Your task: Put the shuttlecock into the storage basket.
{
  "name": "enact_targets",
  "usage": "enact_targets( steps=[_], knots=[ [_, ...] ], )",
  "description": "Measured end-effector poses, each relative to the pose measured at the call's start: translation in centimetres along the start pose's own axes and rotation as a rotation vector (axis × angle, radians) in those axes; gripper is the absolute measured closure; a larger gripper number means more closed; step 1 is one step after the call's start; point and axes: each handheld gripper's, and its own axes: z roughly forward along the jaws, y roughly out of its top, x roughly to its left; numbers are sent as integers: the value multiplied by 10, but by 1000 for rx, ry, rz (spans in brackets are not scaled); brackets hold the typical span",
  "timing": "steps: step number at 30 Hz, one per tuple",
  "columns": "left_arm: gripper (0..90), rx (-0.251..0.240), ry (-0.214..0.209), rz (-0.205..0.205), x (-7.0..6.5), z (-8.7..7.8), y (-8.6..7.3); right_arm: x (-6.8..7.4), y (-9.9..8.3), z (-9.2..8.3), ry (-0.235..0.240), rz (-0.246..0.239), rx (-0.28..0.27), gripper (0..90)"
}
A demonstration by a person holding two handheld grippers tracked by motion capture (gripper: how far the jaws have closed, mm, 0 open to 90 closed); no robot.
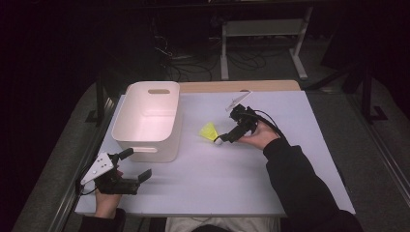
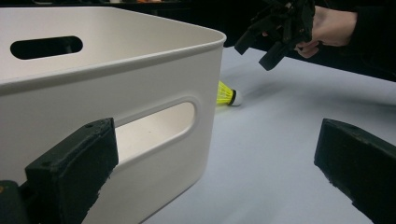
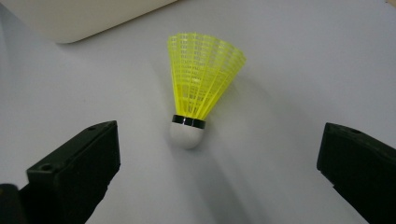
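A yellow shuttlecock [image 1: 211, 132] with a white cork lies on its side on the white table [image 1: 232, 174], just right of a white plastic bin [image 1: 150, 121] with handle slots. My right gripper [image 1: 228, 135] is open and hovers close over the cork end. In the right gripper view the shuttlecock [image 3: 201, 84] sits between and just ahead of the spread jaws, untouched. My left gripper [image 1: 135, 165] is open near the table's front left, beside the bin's near wall [image 2: 116, 70]. The left gripper view also shows the shuttlecock [image 2: 228, 94] and the right gripper [image 2: 271, 44] beyond it.
The bin is empty inside. A wooden strip [image 1: 232, 86] runs along the table's far edge. Beyond it stand a grey metal frame [image 1: 263, 29] and loose cables [image 1: 193, 63] on the dark floor. Bare tabletop spreads right of the shuttlecock and along the front.
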Motion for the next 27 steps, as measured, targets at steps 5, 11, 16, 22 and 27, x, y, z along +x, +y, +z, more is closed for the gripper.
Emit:
enact_targets(
  steps=[5,11,16,22,27],
  knots=[
    [0,1,1,0,0,0,0,0,1,9,12,7,10,0],
    [0,1,0,1,0,0,0,1,2,20,28,9,22,0],
    [0,-2,-2,3,0,0,0,1,3,27,33,15,24,0],
    [0,-2,-3,3,0,0,0,0,1,35,40,23,43,0],
    [0,-1,-3,3,0,0,0,1,0,39,37,20,51,5]
  ],
)
